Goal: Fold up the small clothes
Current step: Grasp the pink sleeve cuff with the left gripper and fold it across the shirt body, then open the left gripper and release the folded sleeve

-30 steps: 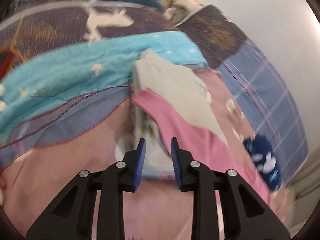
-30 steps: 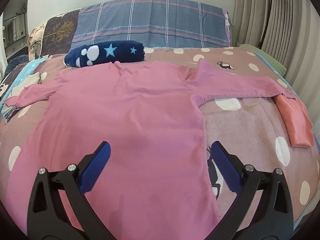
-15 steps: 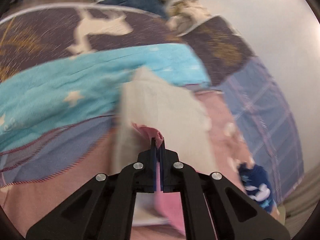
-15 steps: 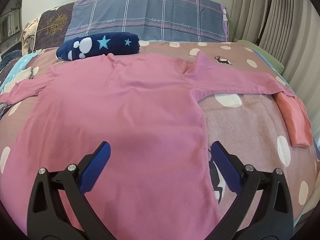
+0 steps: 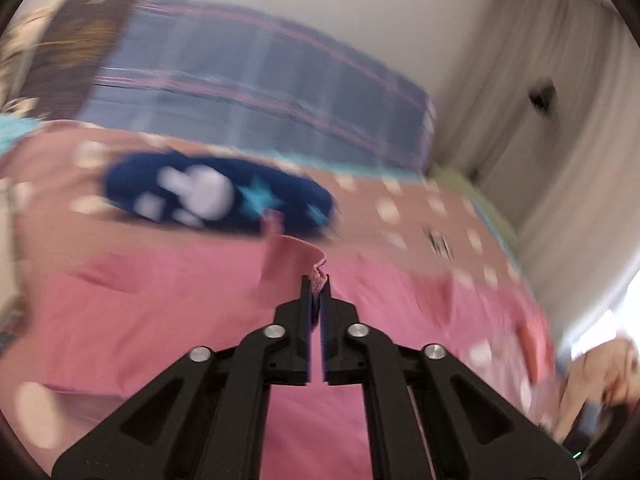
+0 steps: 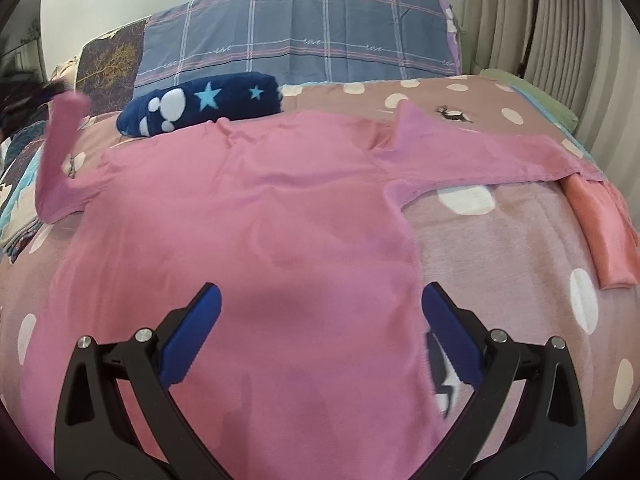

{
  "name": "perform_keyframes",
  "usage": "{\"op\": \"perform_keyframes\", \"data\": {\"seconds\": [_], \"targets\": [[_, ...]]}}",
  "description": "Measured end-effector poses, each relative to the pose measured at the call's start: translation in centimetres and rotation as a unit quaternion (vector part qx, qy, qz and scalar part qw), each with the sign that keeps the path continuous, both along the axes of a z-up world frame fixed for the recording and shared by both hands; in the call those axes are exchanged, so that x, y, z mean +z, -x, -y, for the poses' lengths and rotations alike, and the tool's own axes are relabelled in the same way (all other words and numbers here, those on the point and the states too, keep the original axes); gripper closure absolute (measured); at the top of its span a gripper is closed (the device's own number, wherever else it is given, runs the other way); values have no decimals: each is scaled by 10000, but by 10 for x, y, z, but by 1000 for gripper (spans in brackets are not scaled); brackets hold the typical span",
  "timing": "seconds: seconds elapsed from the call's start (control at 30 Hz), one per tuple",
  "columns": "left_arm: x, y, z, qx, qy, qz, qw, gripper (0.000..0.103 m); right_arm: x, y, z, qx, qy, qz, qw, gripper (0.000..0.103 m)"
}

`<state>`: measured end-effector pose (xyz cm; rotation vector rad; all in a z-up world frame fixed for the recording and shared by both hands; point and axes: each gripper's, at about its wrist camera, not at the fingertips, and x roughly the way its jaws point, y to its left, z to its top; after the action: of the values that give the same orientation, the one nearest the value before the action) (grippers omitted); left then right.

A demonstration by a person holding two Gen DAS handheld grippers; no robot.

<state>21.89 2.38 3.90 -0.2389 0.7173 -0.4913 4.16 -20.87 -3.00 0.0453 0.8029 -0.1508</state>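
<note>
A pink long-sleeved shirt (image 6: 248, 216) lies spread flat on the dotted bedcover (image 6: 500, 248). Its left sleeve (image 6: 60, 140) is lifted off the bed, with the cuff (image 5: 316, 276) pinched between the tips of my left gripper (image 5: 315, 280). Those jaws are opening, a narrow gap between them, and the cloth is still caught at the tips. In the left wrist view the shirt's body (image 5: 160, 312) lies below, blurred by motion. My right gripper (image 6: 320, 320) hovers open above the shirt's lower part and holds nothing. The right sleeve (image 6: 480, 156) lies stretched out flat.
A rolled navy blanket (image 6: 200, 104) with stars lies just beyond the collar, in front of a plaid pillow (image 6: 300, 36). A folded salmon cloth (image 6: 600, 224) lies at the right edge. Folded clothes (image 6: 20, 216) sit at the left. Curtains (image 6: 560, 20) hang on the right.
My left gripper closed on the pink sleeve's cuff, then swung up and to the right with it, rolling as it went. My right gripper stayed almost still.
</note>
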Motion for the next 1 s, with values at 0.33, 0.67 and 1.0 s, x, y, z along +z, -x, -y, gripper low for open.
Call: {"op": "perform_keyframes", "data": {"seconds": [0.33,0.67,1.0], "targets": [[-49,30,-44,885,-1665,334,9815,24,12,-6,35,344,-486,30,9982,12],[-84,50,-123,1552,-1956,-119,9683,21,-10,-136,-12,1834,-2859,-758,9375,62],[-95,43,-125,1626,-1935,-231,9673,21,-49,-215,-54,1640,-3373,-1075,9208,78]]}}
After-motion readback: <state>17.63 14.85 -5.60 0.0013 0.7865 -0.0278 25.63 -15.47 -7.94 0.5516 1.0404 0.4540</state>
